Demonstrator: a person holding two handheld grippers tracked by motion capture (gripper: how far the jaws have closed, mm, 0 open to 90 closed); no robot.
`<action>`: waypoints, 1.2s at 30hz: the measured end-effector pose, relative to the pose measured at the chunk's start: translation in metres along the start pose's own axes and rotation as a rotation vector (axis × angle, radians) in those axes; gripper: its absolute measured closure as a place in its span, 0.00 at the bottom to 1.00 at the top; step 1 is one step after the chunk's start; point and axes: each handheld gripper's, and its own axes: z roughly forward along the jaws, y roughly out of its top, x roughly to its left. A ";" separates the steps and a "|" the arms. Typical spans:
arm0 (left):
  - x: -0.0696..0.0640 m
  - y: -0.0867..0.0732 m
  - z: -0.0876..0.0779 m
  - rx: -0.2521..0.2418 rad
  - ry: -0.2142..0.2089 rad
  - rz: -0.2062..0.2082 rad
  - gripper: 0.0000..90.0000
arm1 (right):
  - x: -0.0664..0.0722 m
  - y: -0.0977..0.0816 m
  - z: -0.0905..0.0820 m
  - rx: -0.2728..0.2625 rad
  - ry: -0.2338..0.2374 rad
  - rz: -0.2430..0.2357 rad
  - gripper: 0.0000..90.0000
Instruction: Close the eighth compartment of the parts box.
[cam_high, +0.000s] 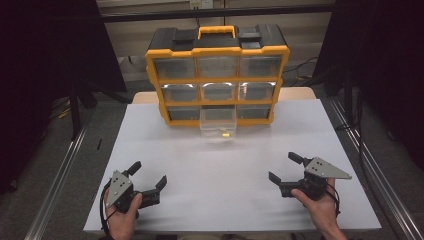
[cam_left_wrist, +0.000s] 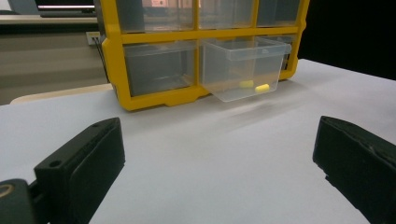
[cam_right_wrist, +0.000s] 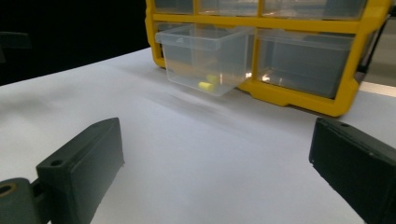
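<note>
Between tools and pulled-out drawer: bare table.

At the far middle of the table, an upright drawer cabinet with three rows of three drawers, its carry handle on top; from the middle of the bottom row, one drawer pulled forward over the table, with a small capsule lying in it near its front wall. Well before the cabinet, near the table's front edge, the left gripper at the left and the right gripper at the right, well apart, bare table between them, jaws of both spread wide and pointing toward the cabinet
</note>
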 end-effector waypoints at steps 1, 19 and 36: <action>-0.001 0.000 0.000 -0.001 0.000 -0.006 0.03 | 0.001 0.001 0.002 -0.004 0.006 -0.001 0.03; 0.000 0.001 -0.001 -0.002 -0.005 0.010 0.02 | 0.019 0.013 0.045 0.008 0.111 -0.026 0.05; 0.000 0.001 -0.001 -0.005 -0.006 0.009 0.03 | 0.032 0.029 0.080 0.017 0.192 -0.050 0.08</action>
